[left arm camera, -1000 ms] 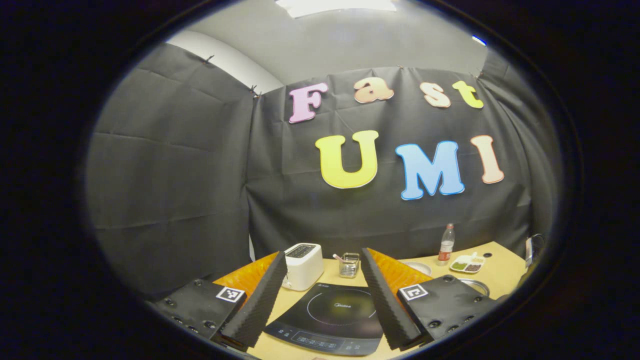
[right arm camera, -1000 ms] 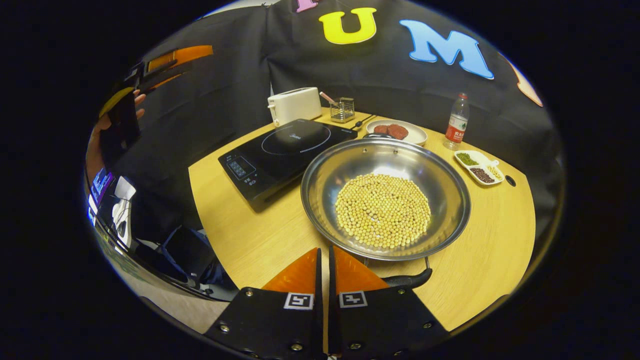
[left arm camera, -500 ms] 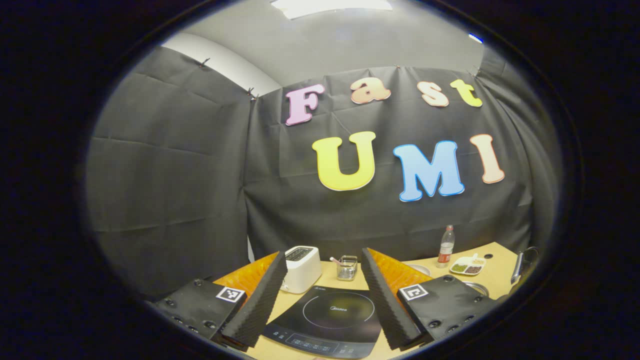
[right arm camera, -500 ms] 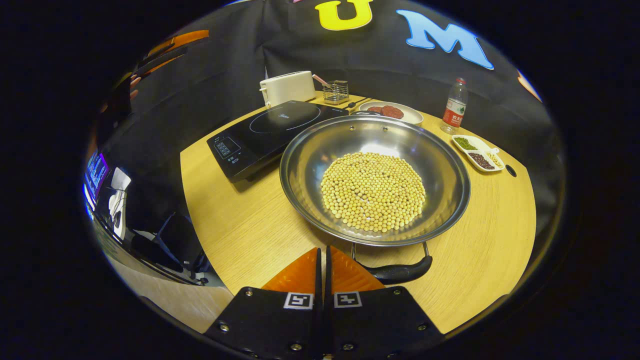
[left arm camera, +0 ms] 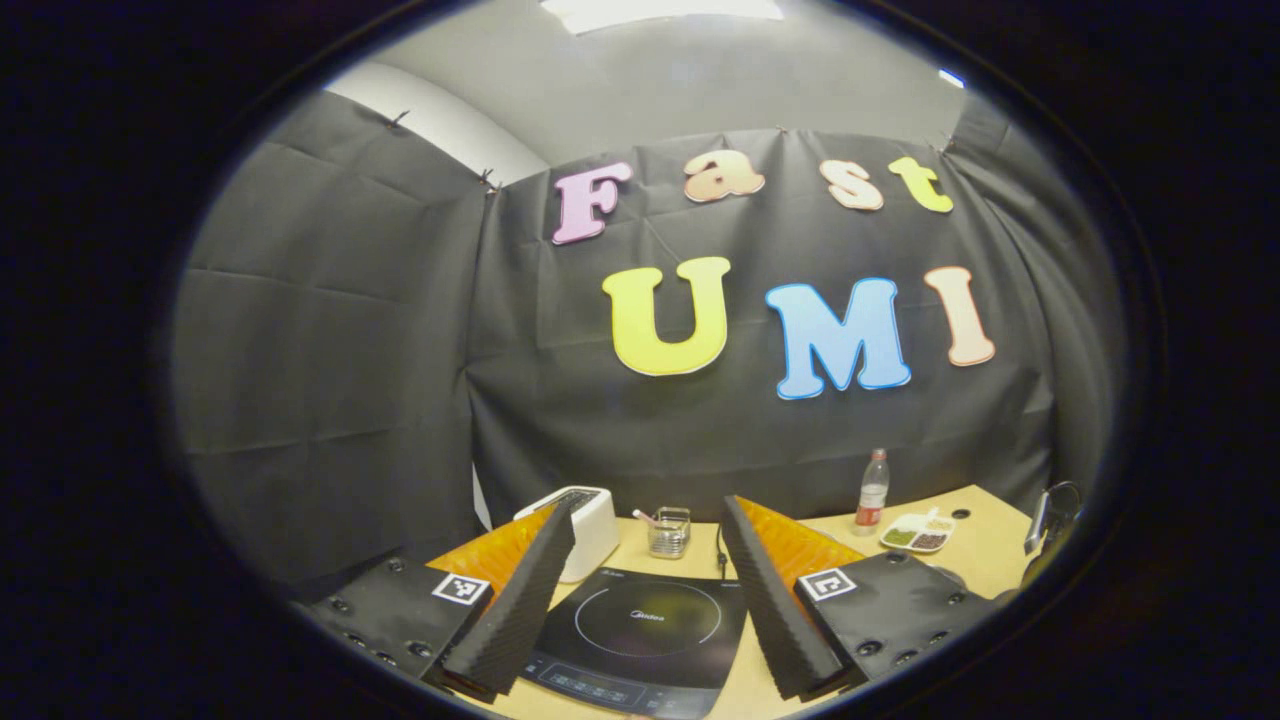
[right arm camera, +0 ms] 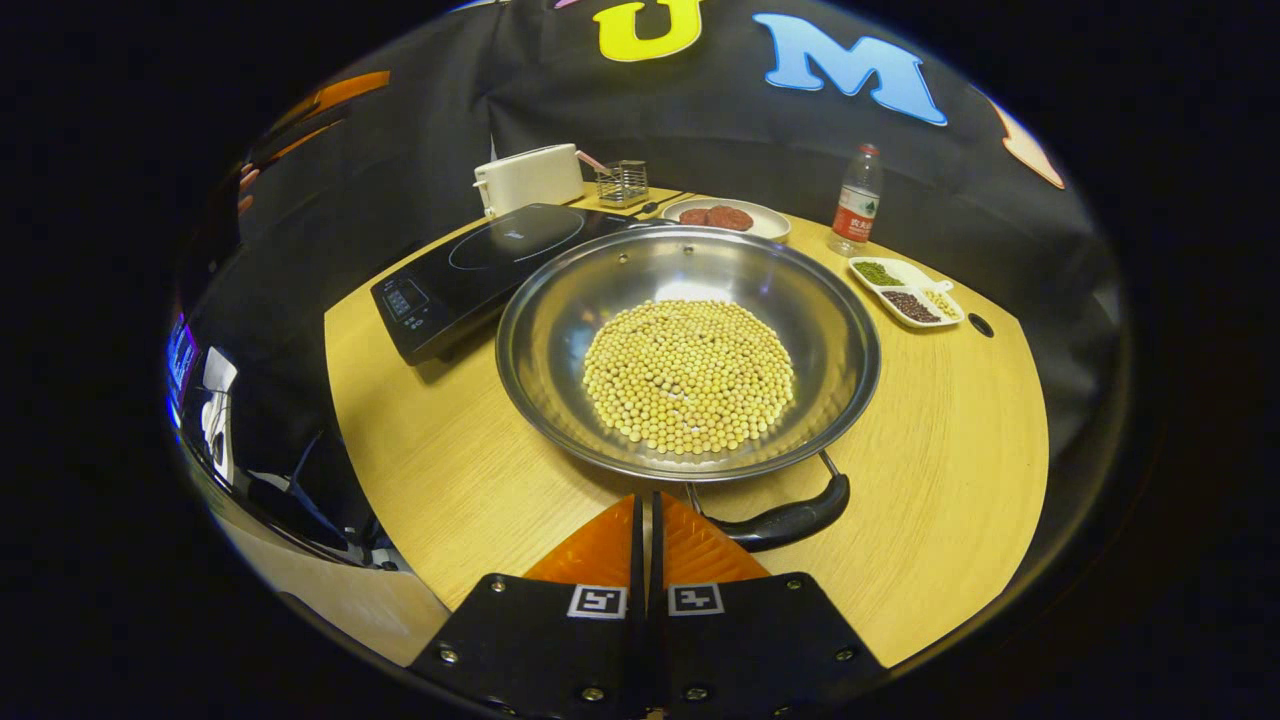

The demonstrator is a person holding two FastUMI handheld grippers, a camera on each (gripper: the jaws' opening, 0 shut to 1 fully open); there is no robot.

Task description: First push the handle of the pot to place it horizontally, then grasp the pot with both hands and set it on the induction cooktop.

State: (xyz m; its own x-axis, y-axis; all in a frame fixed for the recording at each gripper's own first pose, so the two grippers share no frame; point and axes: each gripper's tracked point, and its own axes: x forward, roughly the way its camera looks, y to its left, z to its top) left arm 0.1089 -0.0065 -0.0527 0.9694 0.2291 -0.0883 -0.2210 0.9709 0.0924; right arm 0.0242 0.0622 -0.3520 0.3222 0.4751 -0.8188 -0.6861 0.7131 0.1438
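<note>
A wide steel pot (right arm camera: 540,320) with yellow beans in it sits on the wooden table (right arm camera: 950,500), just right of the black induction cooktop (right arm camera: 470,270). Its near black handle (right arm camera: 790,520) slants up to the right. My right gripper (right arm camera: 648,500) is shut, with nothing between its fingers, and its tips sit just left of that handle's near end; whether they touch it I cannot tell. Held high, my left gripper (left arm camera: 648,505) is open and empty, with the cooktop (left arm camera: 640,635) below and between its fingers. It also appears far off as the left gripper (right arm camera: 320,100), held by a hand.
Behind the cooktop stand a white toaster (right arm camera: 530,175) and a small wire basket (right arm camera: 622,182). A plate of brown food (right arm camera: 725,217), a water bottle (right arm camera: 855,200) and a divided dish of beans (right arm camera: 905,292) line the table's far side. The table's rounded edge runs close by.
In the right gripper view the pot and table have slid left, and the near handle has come out from behind the fingers, now slanted. The left gripper has turned slightly right.
</note>
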